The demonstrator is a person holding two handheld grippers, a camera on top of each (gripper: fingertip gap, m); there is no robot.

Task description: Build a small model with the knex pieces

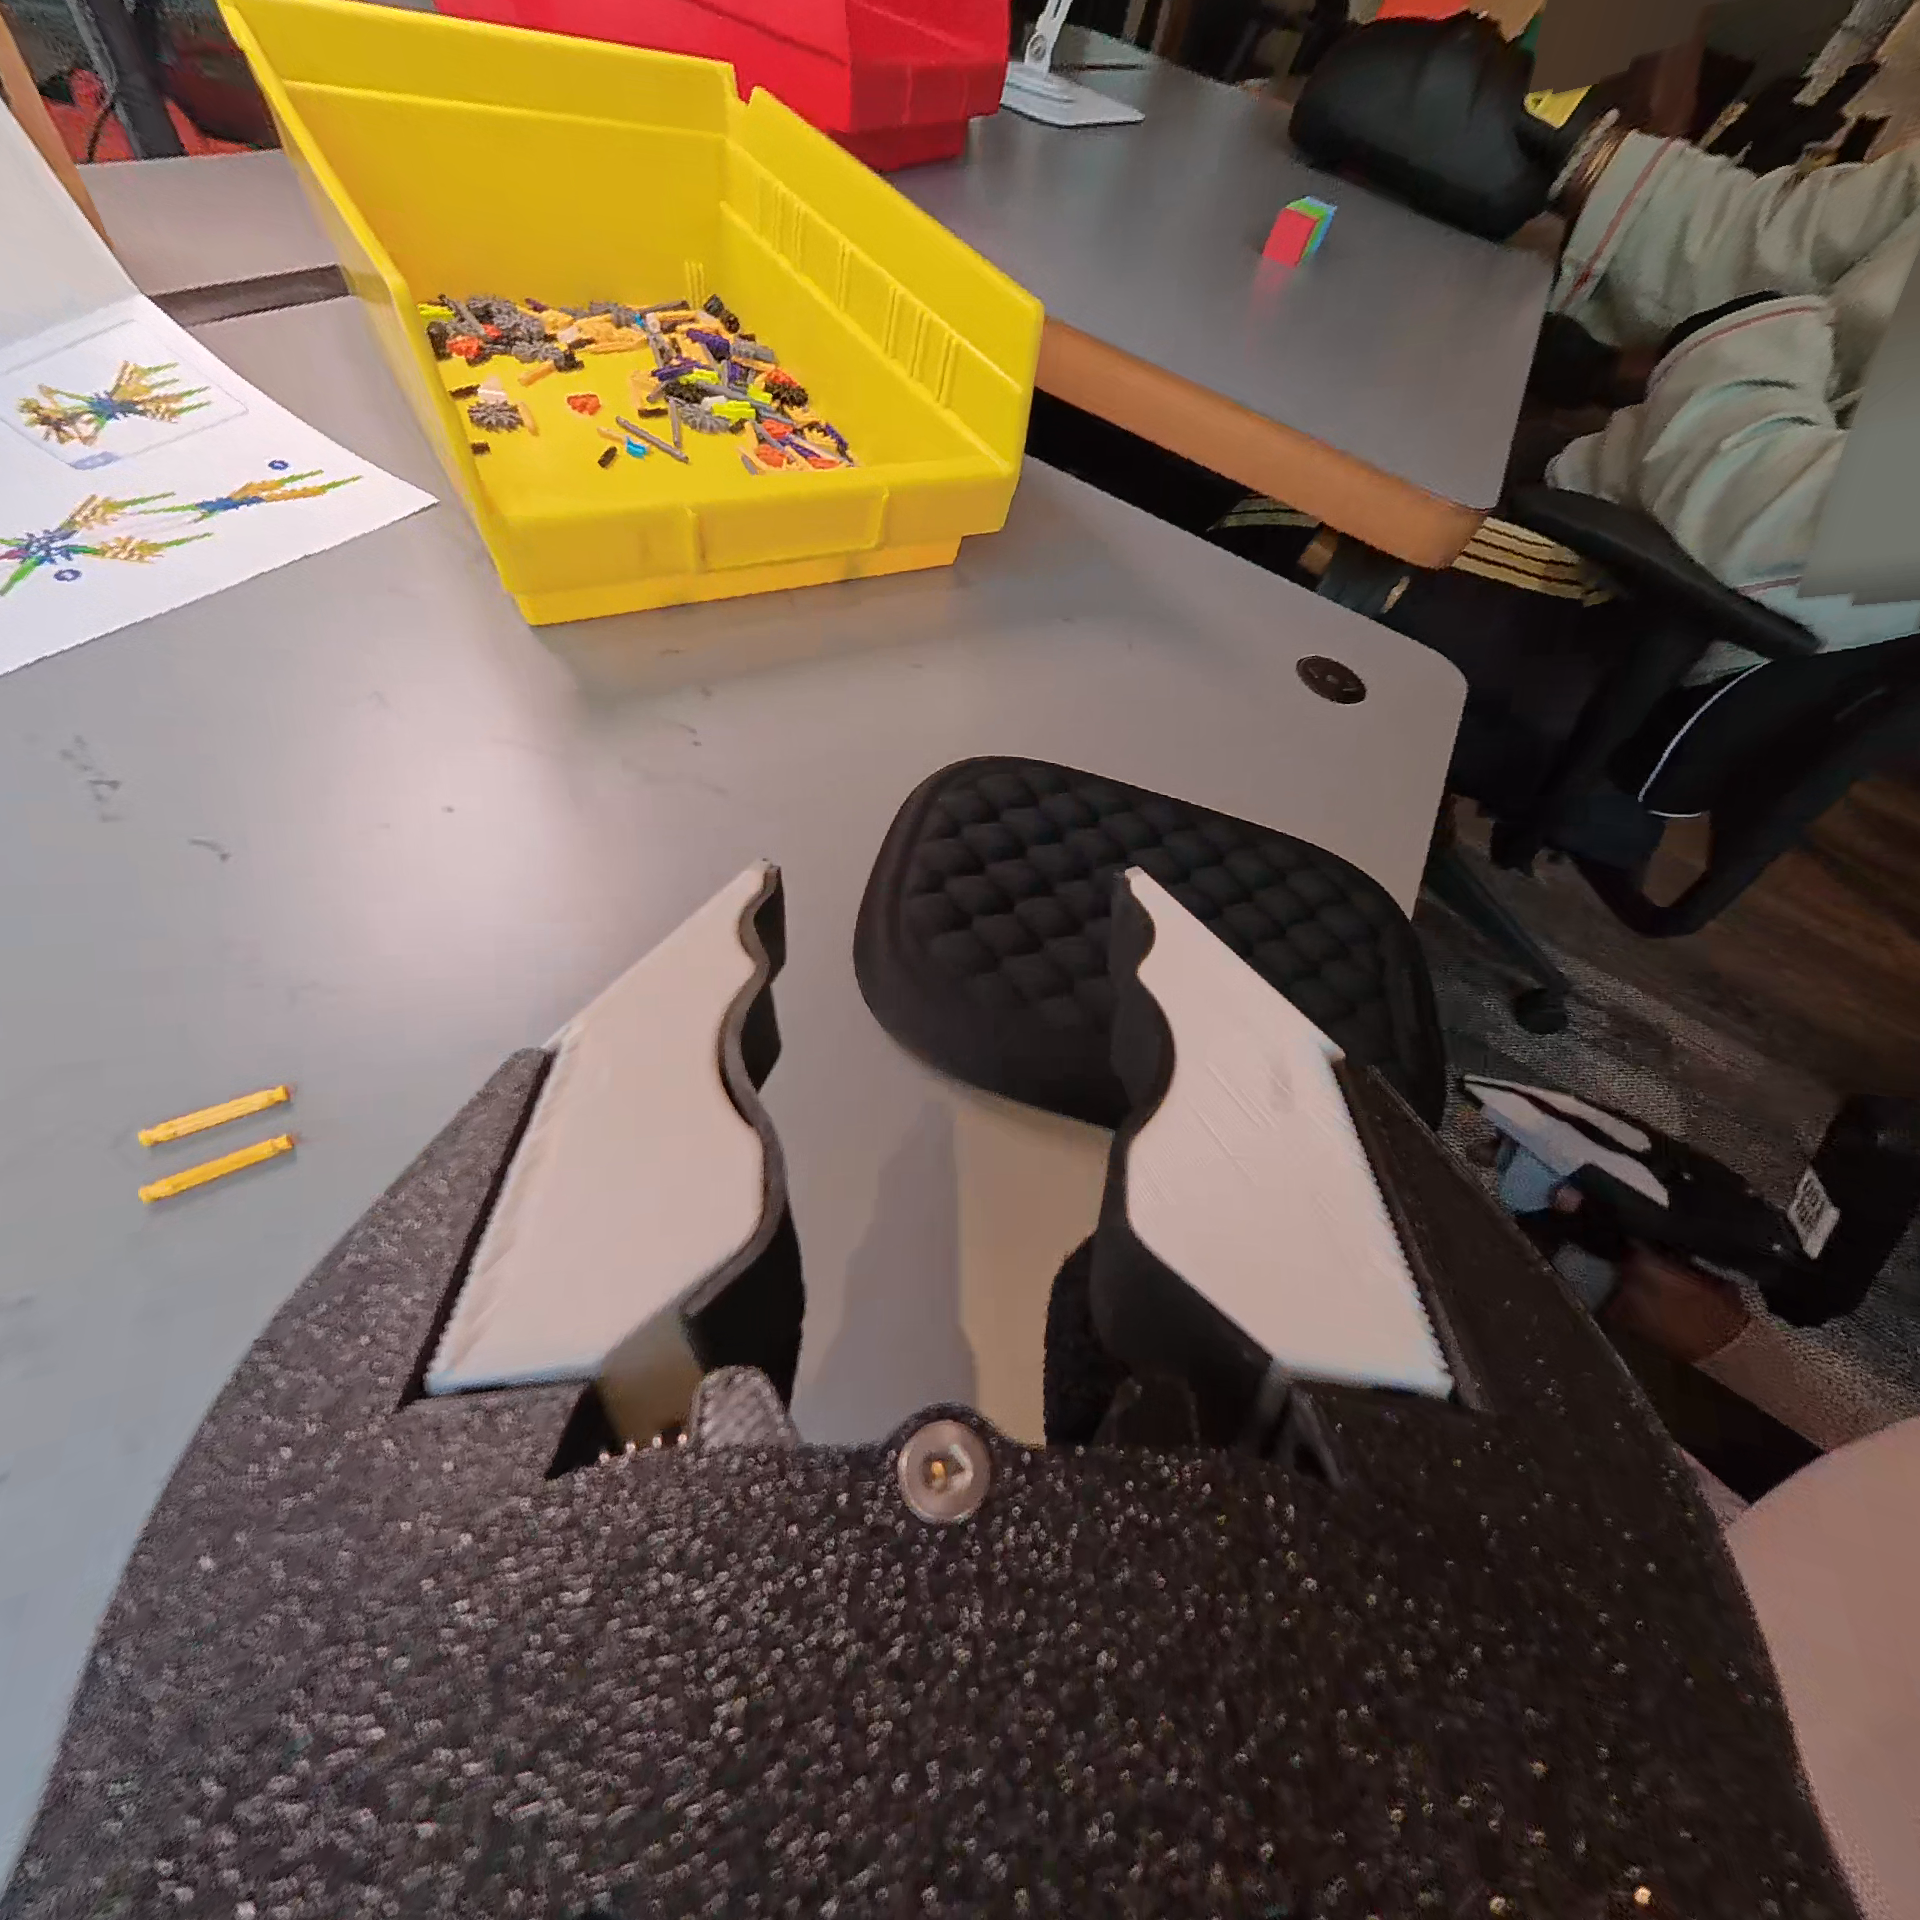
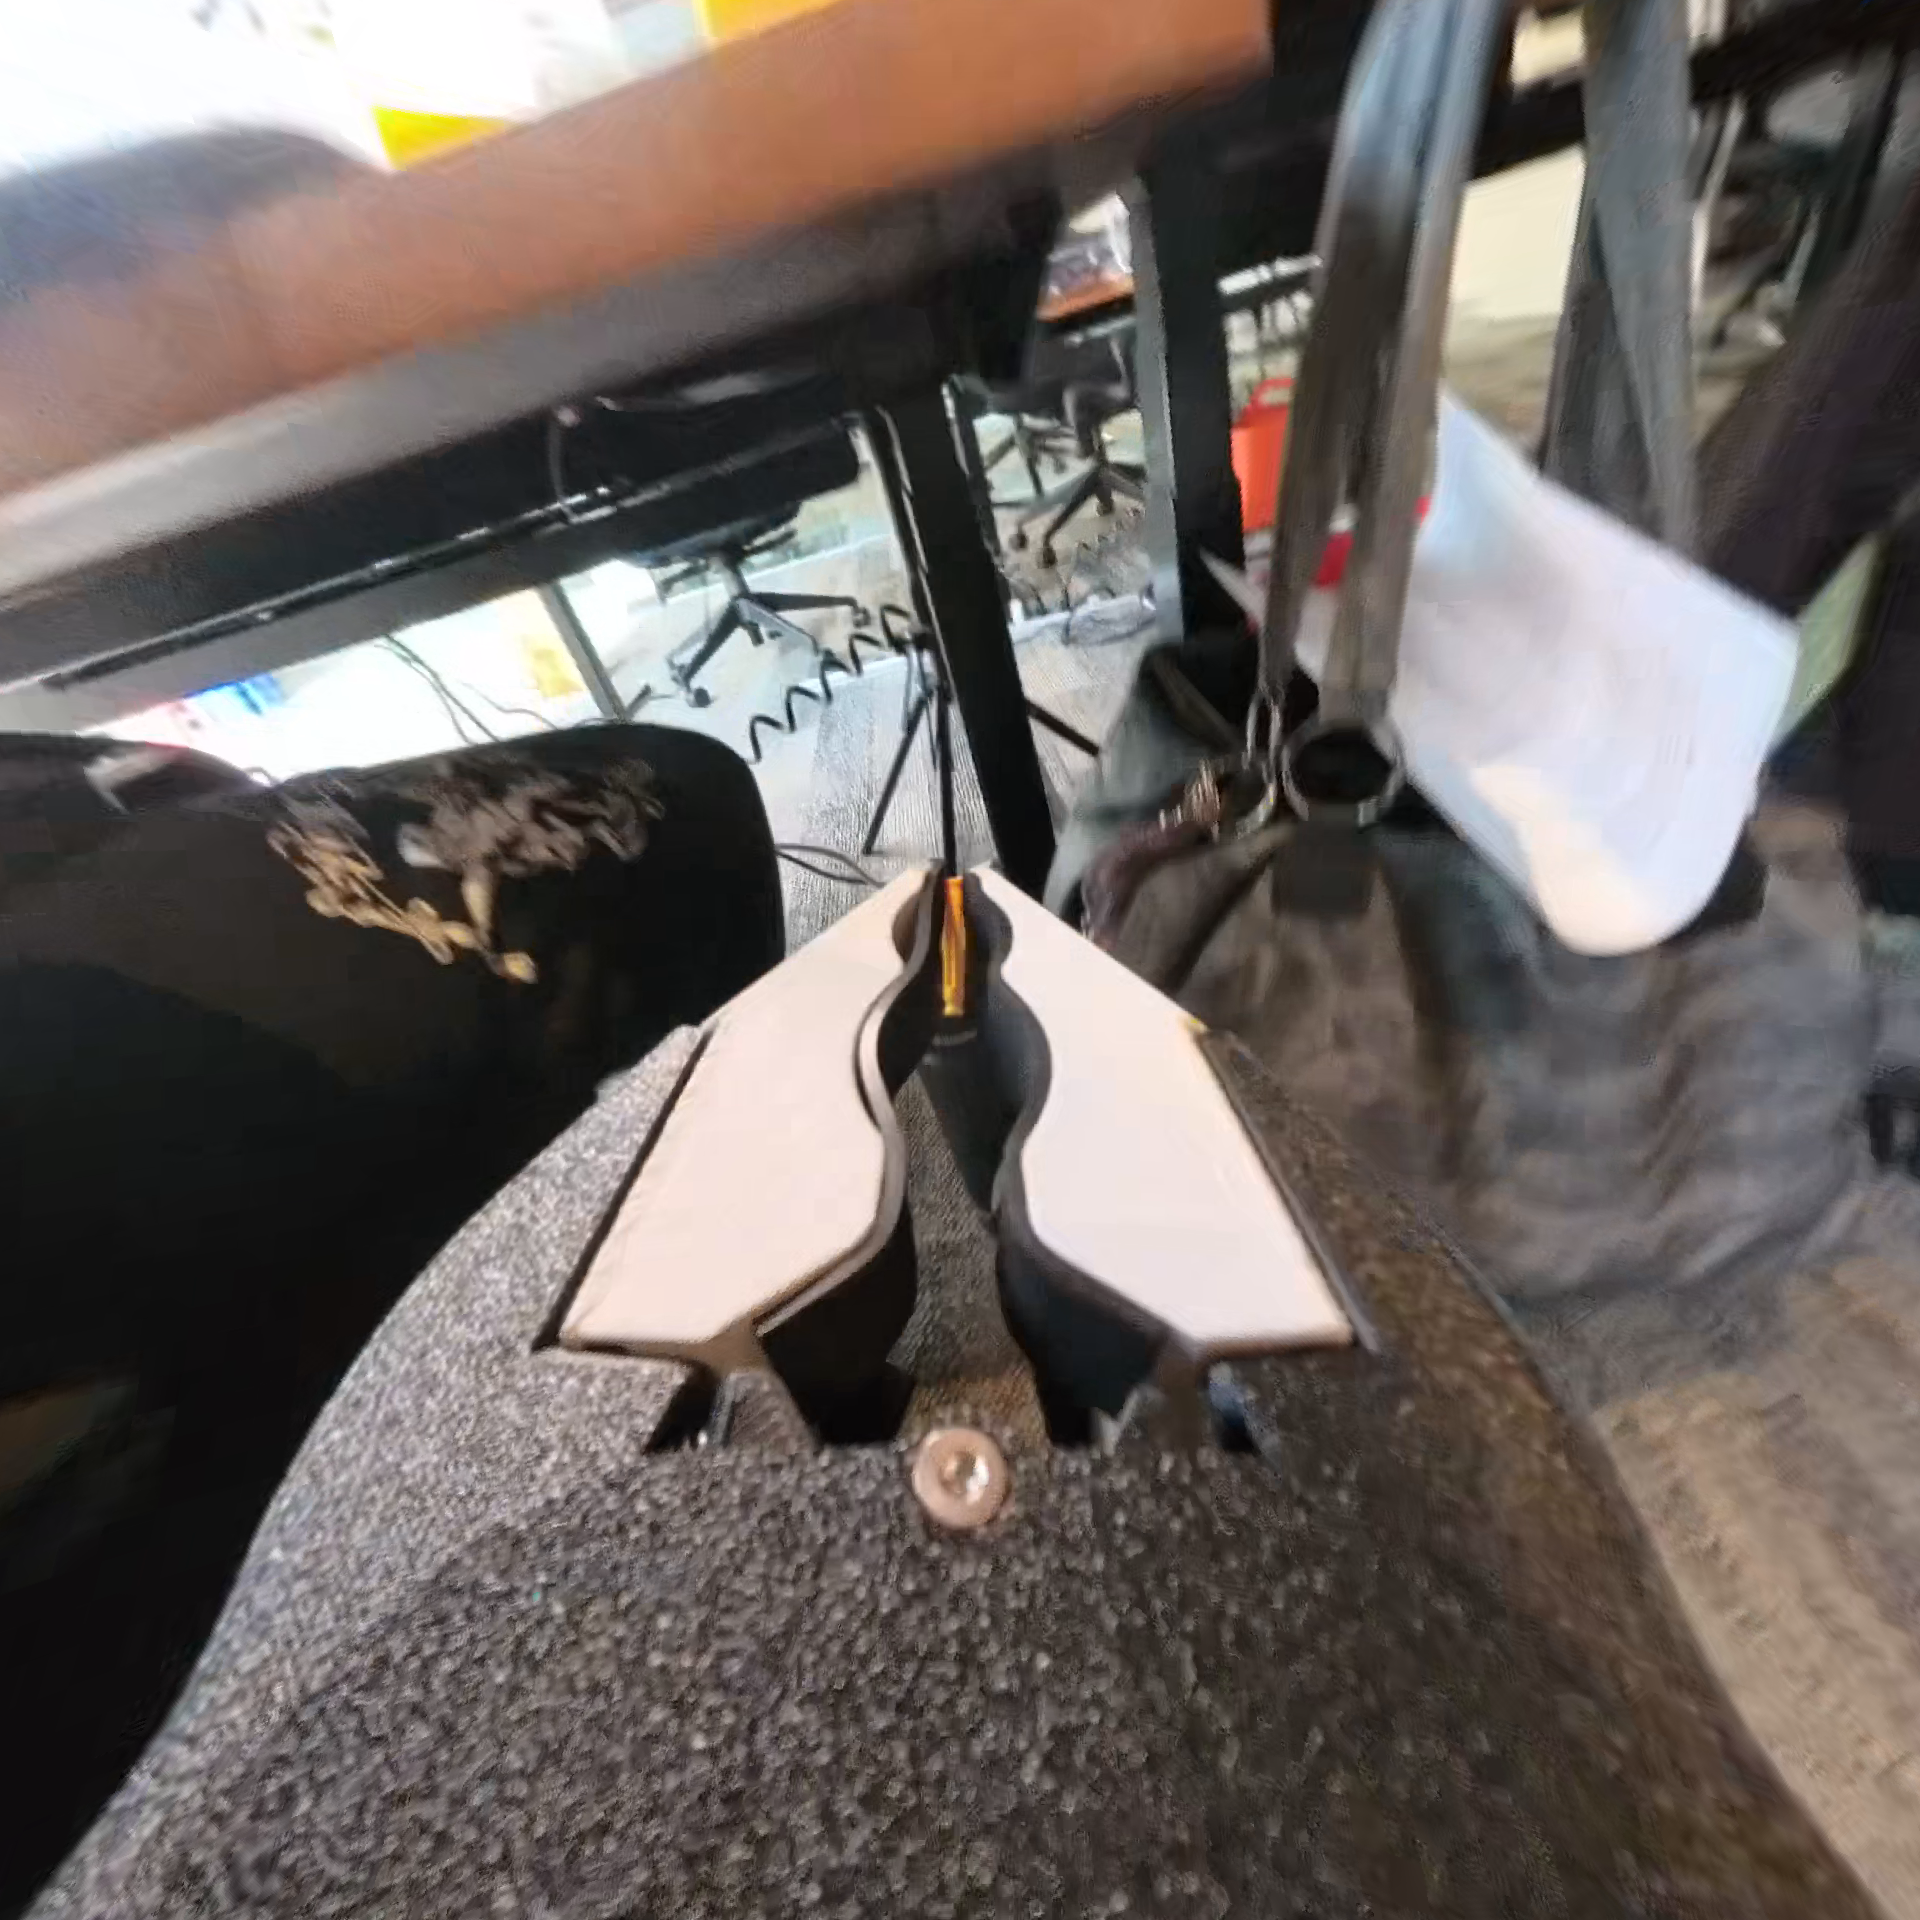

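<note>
My left gripper (image 1: 951,878) is open and empty above the grey table (image 1: 416,810), just short of a black quilted chair armrest (image 1: 1049,883). Two yellow rods (image 1: 216,1141) lie side by side on the table to its left. A yellow bin (image 1: 935,312) with several small mixed construction pieces (image 1: 644,379) stands farther back. My right gripper (image 2: 951,883) is shut on a small yellow-orange rod (image 2: 953,951) held on end between its tips. It is below the table's edge (image 2: 623,229), off the table. The right gripper also shows low at the right of the left wrist view (image 1: 1621,1174).
A printed instruction sheet (image 1: 135,468) lies at the table's left. A red bin (image 1: 831,62) stands behind the yellow one. A small coloured cube (image 1: 1299,229) sits on a second table. A seated person (image 1: 1714,364) is at right. Under the table are a dark bag (image 2: 1455,1039), table legs (image 2: 966,644) and chairs. Tip to tip, the grippers are about 40 centimeters apart.
</note>
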